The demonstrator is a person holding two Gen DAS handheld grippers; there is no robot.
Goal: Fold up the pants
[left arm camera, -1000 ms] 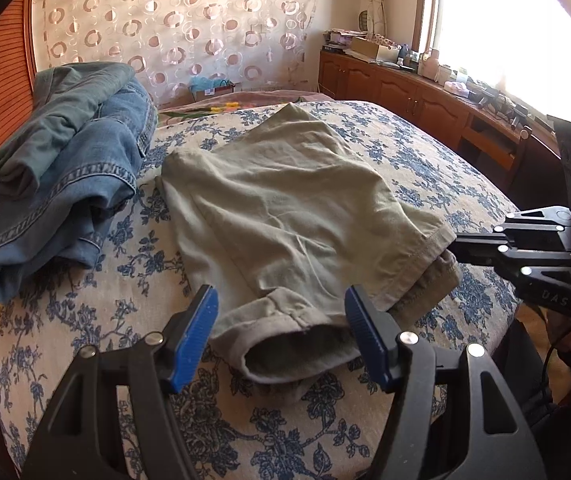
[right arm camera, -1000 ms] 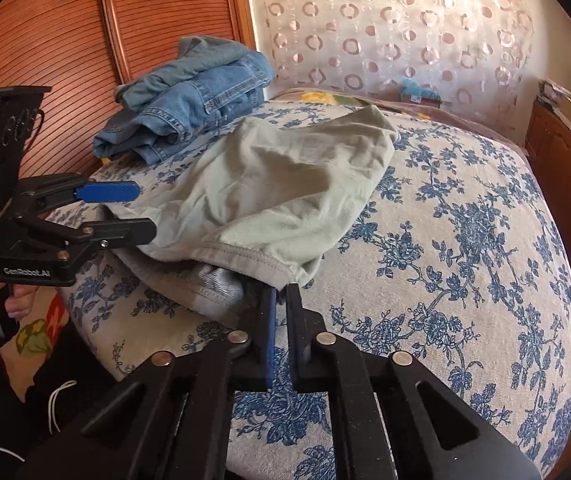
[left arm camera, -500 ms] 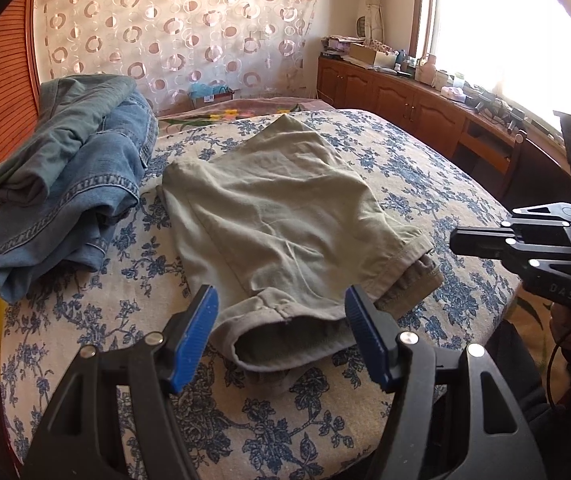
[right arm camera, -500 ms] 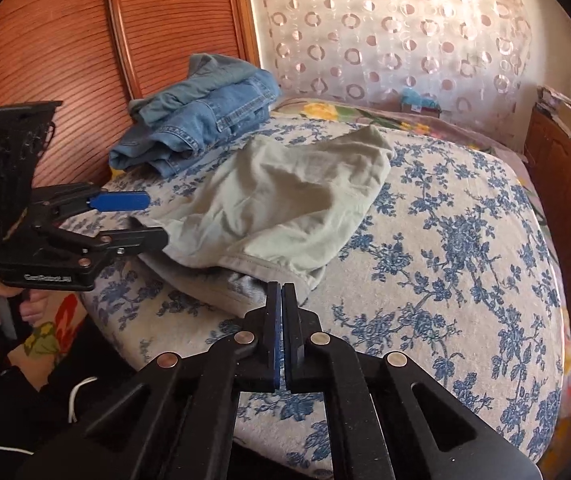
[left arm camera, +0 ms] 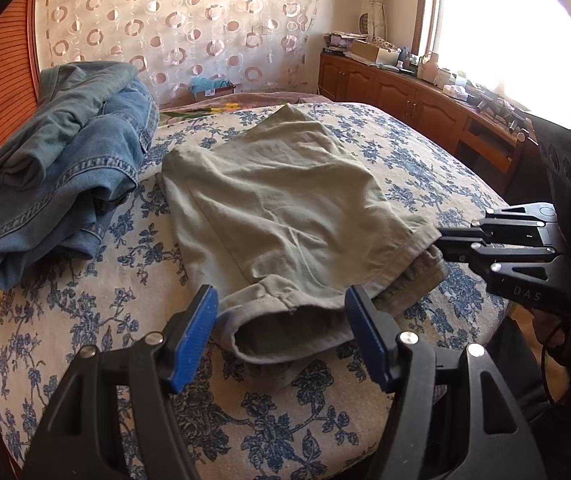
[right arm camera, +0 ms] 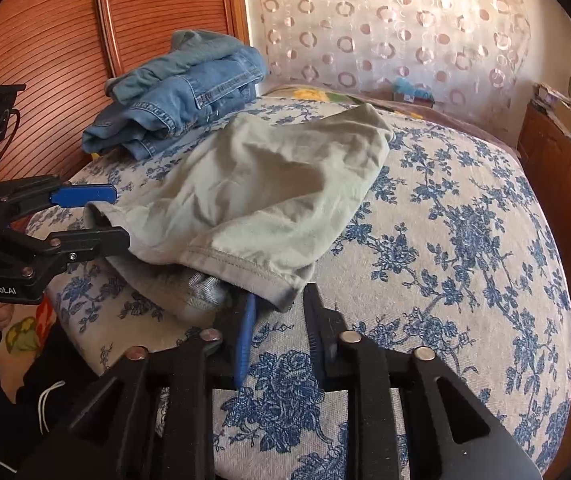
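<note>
Our left tool (left arm camera: 279,332) stands open around the near cuff of the pants (left arm camera: 285,208); our right tool (right arm camera: 281,324) is open, gripping nothing, just by the other hem. The pants lie on the bed (right arm camera: 465,240), soft and light. We should pinch both hems.

I saw one pair of green pants (left arm camera: 281,208) lying on one bed (left arm camera: 425,176) with blue flowers. On the far left there was one pile of blue jeans (left arm camera: 65,168); I could not tell how many were in it. I had two claws, my left claw (left arm camera: 281,336) and my right claw (right arm camera: 281,332). Each claw had two fingers.
</note>
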